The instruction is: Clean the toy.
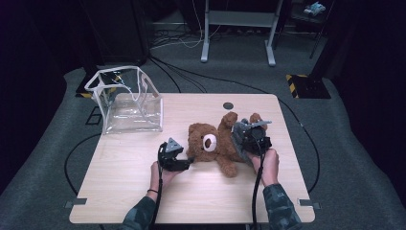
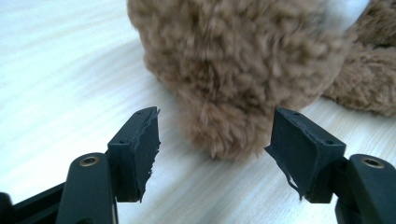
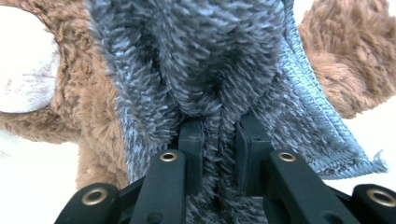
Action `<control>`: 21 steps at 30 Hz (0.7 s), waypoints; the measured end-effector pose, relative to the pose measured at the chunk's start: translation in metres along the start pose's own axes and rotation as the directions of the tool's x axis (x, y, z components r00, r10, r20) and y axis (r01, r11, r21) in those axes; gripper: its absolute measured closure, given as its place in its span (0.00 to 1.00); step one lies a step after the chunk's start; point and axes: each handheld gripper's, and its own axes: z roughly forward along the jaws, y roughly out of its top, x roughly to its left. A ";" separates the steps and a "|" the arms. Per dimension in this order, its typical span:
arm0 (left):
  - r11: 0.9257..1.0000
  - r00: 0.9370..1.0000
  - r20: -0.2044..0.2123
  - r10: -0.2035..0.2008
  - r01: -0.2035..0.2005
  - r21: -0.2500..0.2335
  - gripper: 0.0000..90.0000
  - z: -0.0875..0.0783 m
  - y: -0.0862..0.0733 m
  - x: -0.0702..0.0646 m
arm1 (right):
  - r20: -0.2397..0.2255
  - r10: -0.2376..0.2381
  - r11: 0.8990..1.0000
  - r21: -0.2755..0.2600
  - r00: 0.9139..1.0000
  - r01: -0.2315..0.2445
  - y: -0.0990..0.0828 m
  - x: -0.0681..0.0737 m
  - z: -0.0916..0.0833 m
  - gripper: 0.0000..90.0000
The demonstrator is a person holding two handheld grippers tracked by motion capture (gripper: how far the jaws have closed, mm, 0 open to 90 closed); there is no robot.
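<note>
Nearest me, my left gripper [image 1: 187, 162] rests low on the table [image 1: 124, 191] with its jaws spread wide and nothing between them, aimed at a rounded brown lobe of the teddy bear [image 2: 233, 70] just ahead. My right gripper [image 1: 249, 132] is clenched on a fold of the grey fleece garment [image 3: 205, 70] the bear wears, pile bunched between the pads. The bear lies on its back at mid-table, limbs splayed, white muzzle [image 1: 209, 142] up. I judge it light, soft and squashy: the fabric will stretch and slide over the stuffing, so a pinch on cloth alone may drag. A firmer hold would be a limb or ear. Farther off, at the far left corner, stands a clear plastic bag [image 1: 127, 100], mouth open
</note>
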 end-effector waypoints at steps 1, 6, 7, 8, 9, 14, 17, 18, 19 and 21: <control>1.000 1.000 0.000 -0.001 0.001 0.003 0.40 0.002 -0.001 0.000 | 0.006 0.005 1.000 -0.003 1.000 -0.005 -0.001 0.000 0.000 0.84; 1.000 1.000 0.017 0.013 -0.013 0.024 0.49 0.008 -0.006 -0.003 | 0.013 0.012 1.000 -0.013 1.000 -0.012 -0.002 0.001 0.000 0.84; 0.999 1.000 0.012 0.019 -0.019 0.029 0.52 0.010 -0.007 -0.004 | 0.016 0.007 1.000 -0.018 1.000 -0.006 -0.002 0.001 0.001 0.84; 0.999 0.999 0.015 0.028 -0.029 0.029 0.56 0.011 -0.006 -0.006 | 0.019 0.007 1.000 -0.019 1.000 -0.007 -0.002 0.001 0.001 0.84; 0.999 0.999 0.018 0.043 -0.043 0.029 0.62 0.012 -0.006 -0.007 | 0.023 0.004 1.000 -0.022 1.000 -0.004 -0.003 0.002 0.001 0.84; 0.997 0.998 0.007 0.059 -0.059 0.039 0.82 0.015 -0.004 -0.012 | 0.035 0.001 0.999 -0.032 0.999 0.000 -0.003 0.004 -0.003 0.84; 0.997 0.998 0.004 0.061 -0.061 0.040 0.88 0.015 -0.004 -0.011 | 0.037 -0.005 0.998 -0.055 0.999 0.007 -0.003 0.006 -0.009 0.83; 0.997 0.998 0.002 0.061 -0.061 0.037 0.89 0.015 -0.004 -0.011 | 0.035 -0.002 0.998 -0.067 0.999 0.004 -0.003 0.006 -0.010 0.83; 0.997 0.998 -0.002 0.065 -0.064 0.038 0.90 0.015 -0.004 -0.012 | 0.029 0.001 0.998 -0.067 1.000 0.001 -0.002 0.007 -0.014 0.83; 0.997 0.997 -0.009 0.071 -0.070 0.038 0.90 0.015 -0.004 -0.013 | 0.019 0.000 0.997 -0.081 1.000 0.002 0.000 0.008 -0.018 0.83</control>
